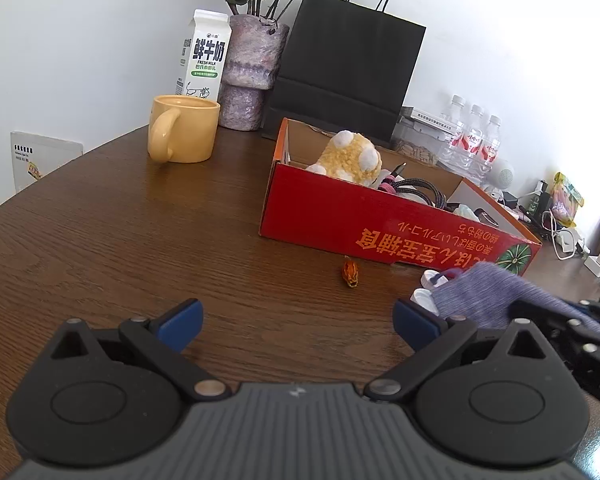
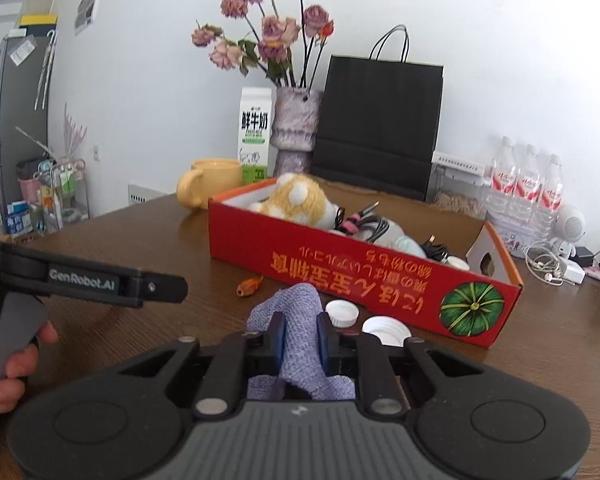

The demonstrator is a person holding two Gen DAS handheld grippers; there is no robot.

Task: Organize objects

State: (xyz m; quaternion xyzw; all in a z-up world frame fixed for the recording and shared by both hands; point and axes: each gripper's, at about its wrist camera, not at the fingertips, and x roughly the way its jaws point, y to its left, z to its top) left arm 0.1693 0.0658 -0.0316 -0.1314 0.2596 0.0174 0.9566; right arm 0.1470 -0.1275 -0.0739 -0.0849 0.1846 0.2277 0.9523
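A lilac knitted cloth (image 2: 296, 304) lies bunched on the table in front of the red cardboard box (image 2: 360, 276). My right gripper (image 2: 302, 340) is shut on it, with the fabric pinched between both blue pads. In the left wrist view the same cloth (image 1: 488, 292) shows at the right with the right gripper's black body behind it. My left gripper (image 1: 299, 320) hovers open over bare wood and holds nothing. The box (image 1: 380, 220) contains a yellow plush toy (image 1: 352, 156), cables (image 2: 364, 224) and small items.
Two white caps (image 2: 342, 312) (image 2: 386, 330) and a small orange scrap (image 2: 250, 286) lie by the box's front wall. Behind stand a yellow mug (image 1: 184, 130), milk carton (image 1: 202, 56), flower vase (image 1: 252, 68), black paper bag (image 1: 348, 64) and water bottles (image 1: 472, 136).
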